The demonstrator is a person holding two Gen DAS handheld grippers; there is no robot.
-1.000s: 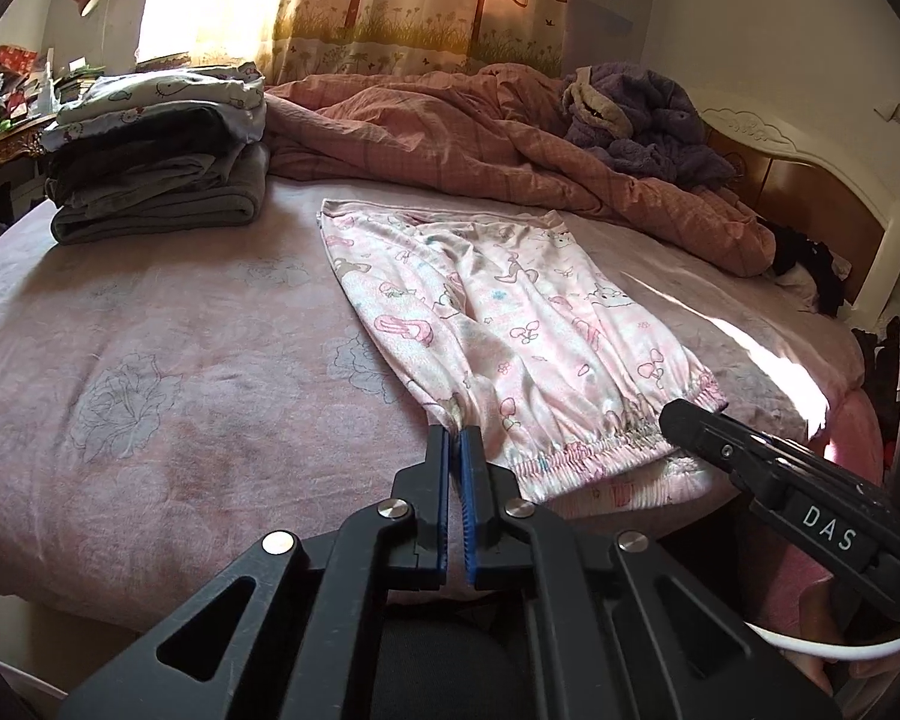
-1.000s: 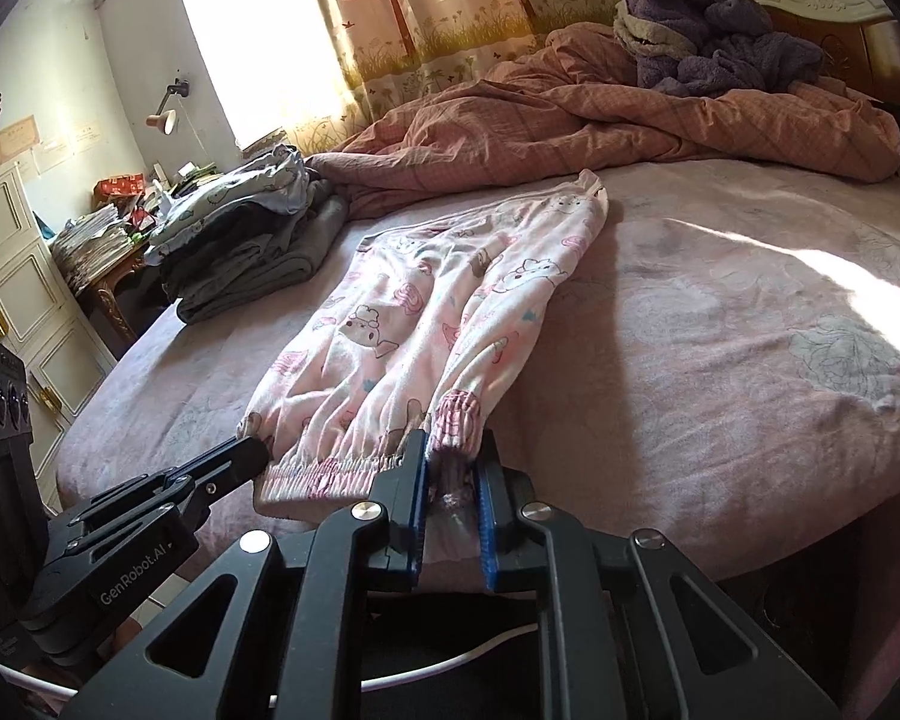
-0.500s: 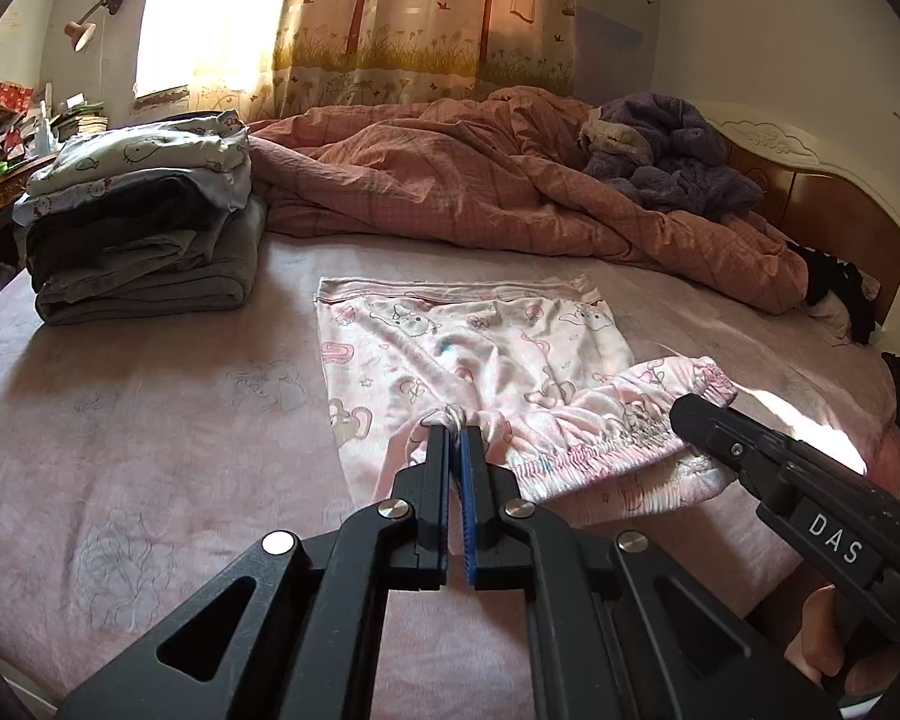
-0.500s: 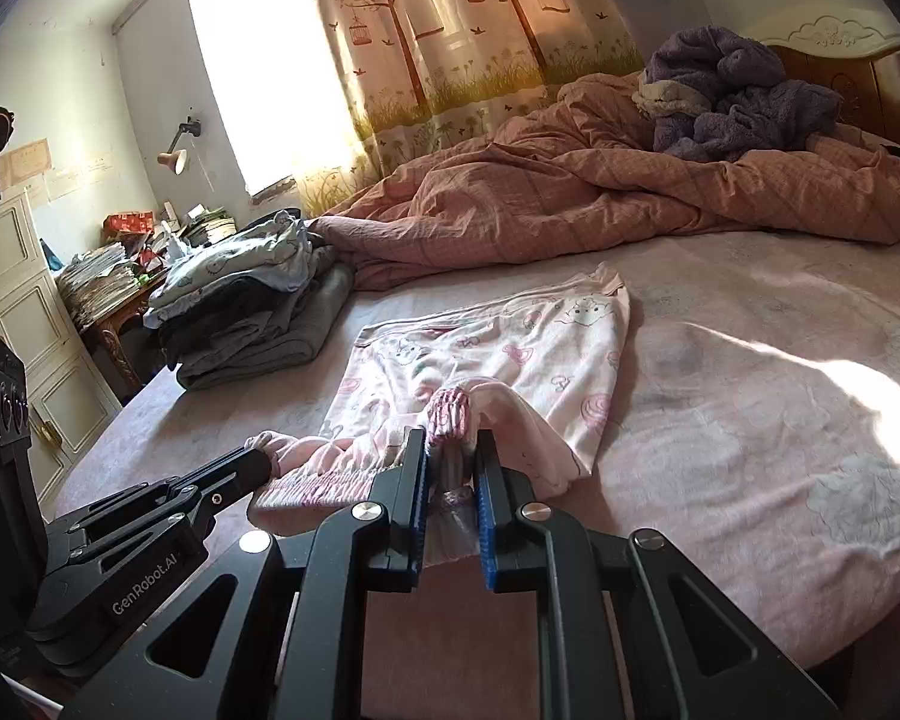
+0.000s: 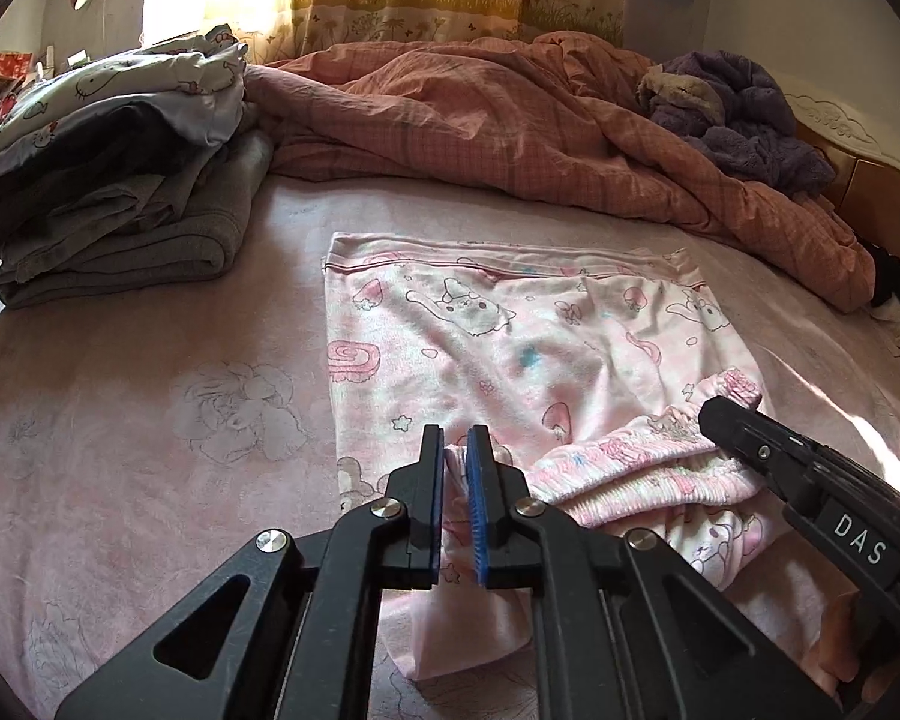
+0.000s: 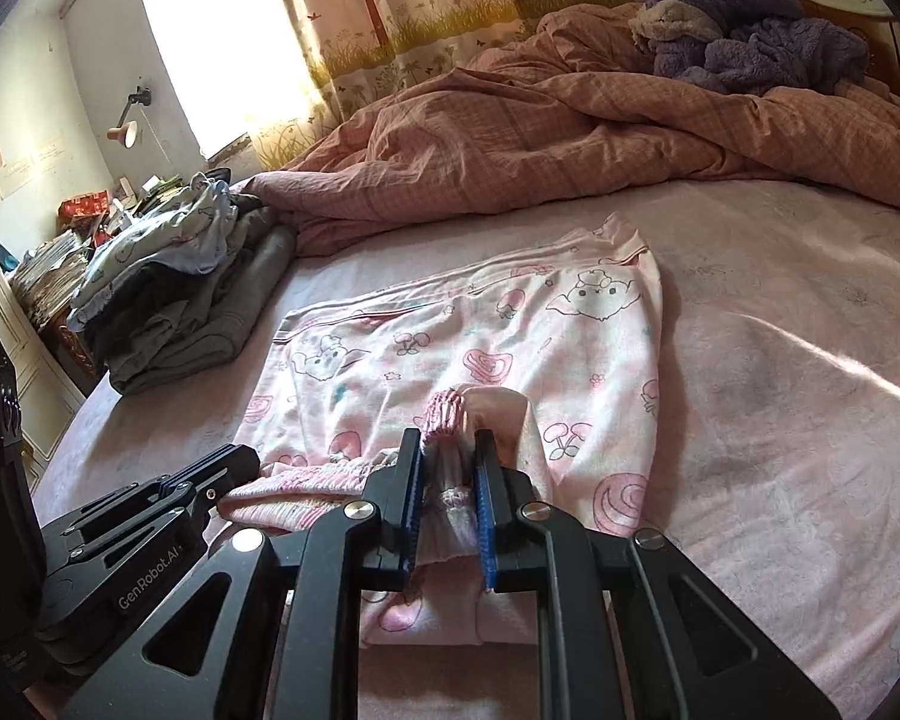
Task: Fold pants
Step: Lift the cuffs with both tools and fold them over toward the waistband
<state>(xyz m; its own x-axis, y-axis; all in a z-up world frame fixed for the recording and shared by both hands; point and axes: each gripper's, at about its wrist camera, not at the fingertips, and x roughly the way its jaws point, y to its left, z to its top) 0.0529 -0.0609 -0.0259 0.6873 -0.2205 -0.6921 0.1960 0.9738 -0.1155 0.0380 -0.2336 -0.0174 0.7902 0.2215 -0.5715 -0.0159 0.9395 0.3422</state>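
Observation:
The pink cartoon-print pants (image 5: 510, 330) lie on the pink bed sheet, waistband at the far side, with the leg ends folded up over the middle. They also show in the right wrist view (image 6: 510, 348). My left gripper (image 5: 456, 450) is shut on the left cuff of the pants. My right gripper (image 6: 447, 438) is shut on the bunched right cuff. Both hold the cuffs low over the pants' middle. The right gripper's body shows in the left wrist view (image 5: 810, 480); the left gripper's body shows in the right wrist view (image 6: 150, 516).
A stack of folded clothes (image 5: 114, 168) sits on the bed at the far left. A rumpled pink quilt (image 5: 540, 126) and a purple fleece (image 5: 738, 108) lie along the far side. A wooden headboard (image 5: 870, 186) is at the right.
Both grippers have carried the cuffs forward from the bed's near edge toward the waistband. The legs now fold over the upper part of the pants.

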